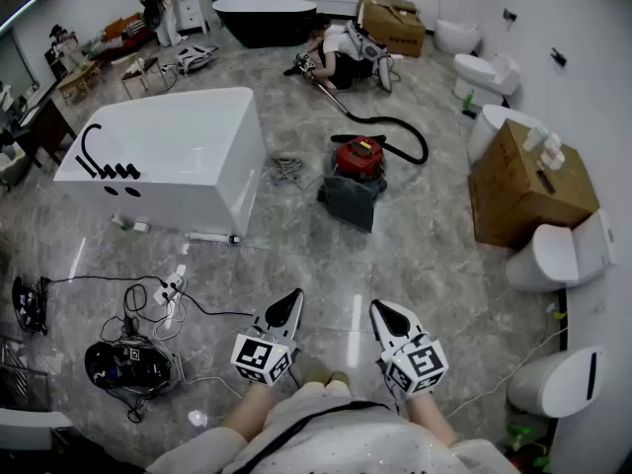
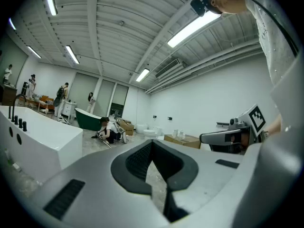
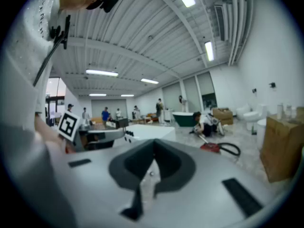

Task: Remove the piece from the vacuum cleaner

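The red vacuum cleaner (image 1: 357,158) stands on the grey marble floor well ahead of me, with its black hose (image 1: 400,126) curling off to the right and back. In the right gripper view the vacuum cleaner (image 3: 210,147) is small and far off. A person (image 1: 341,57) crouches on the floor at the far end of the hose. My left gripper (image 1: 292,296) and right gripper (image 1: 377,307) are side by side close to my body, both shut with nothing between the jaws. In their own views the left gripper (image 2: 152,144) and right gripper (image 3: 154,144) point across the room.
A white bathtub (image 1: 168,156) stands at the left, with a dark grey bag (image 1: 351,200) lying by the vacuum. A cardboard box (image 1: 528,181) and toilets (image 1: 558,255) line the right wall. A black device (image 1: 128,363) with cables lies on the floor at my left.
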Tool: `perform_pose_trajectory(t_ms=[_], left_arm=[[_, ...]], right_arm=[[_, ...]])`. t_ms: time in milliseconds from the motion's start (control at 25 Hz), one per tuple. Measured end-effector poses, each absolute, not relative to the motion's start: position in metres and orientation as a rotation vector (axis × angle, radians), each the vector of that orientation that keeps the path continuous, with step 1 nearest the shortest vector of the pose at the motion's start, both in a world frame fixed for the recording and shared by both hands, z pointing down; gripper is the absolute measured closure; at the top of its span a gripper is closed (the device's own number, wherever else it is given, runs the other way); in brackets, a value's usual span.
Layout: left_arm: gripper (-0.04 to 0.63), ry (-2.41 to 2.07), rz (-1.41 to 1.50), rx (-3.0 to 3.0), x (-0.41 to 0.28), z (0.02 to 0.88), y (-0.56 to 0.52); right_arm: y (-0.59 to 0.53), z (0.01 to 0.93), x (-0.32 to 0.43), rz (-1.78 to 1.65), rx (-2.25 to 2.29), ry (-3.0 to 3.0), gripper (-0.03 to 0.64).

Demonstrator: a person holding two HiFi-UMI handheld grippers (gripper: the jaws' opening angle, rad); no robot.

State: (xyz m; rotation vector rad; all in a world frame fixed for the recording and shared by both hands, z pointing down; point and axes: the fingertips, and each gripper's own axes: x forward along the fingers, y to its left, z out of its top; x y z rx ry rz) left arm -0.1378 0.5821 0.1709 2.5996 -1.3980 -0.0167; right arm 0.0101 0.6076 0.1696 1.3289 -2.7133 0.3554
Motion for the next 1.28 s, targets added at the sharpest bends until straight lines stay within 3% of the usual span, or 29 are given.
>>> perform_pose_trajectory(t_ms=[1280], left_arm=[[0.575, -1.389, -0.004, 2.627, -0.065, 0.181, 0.576]], right_arm=[[0.605, 0.178, 0.047, 0.276, 1.283, -2.779, 0.601]])
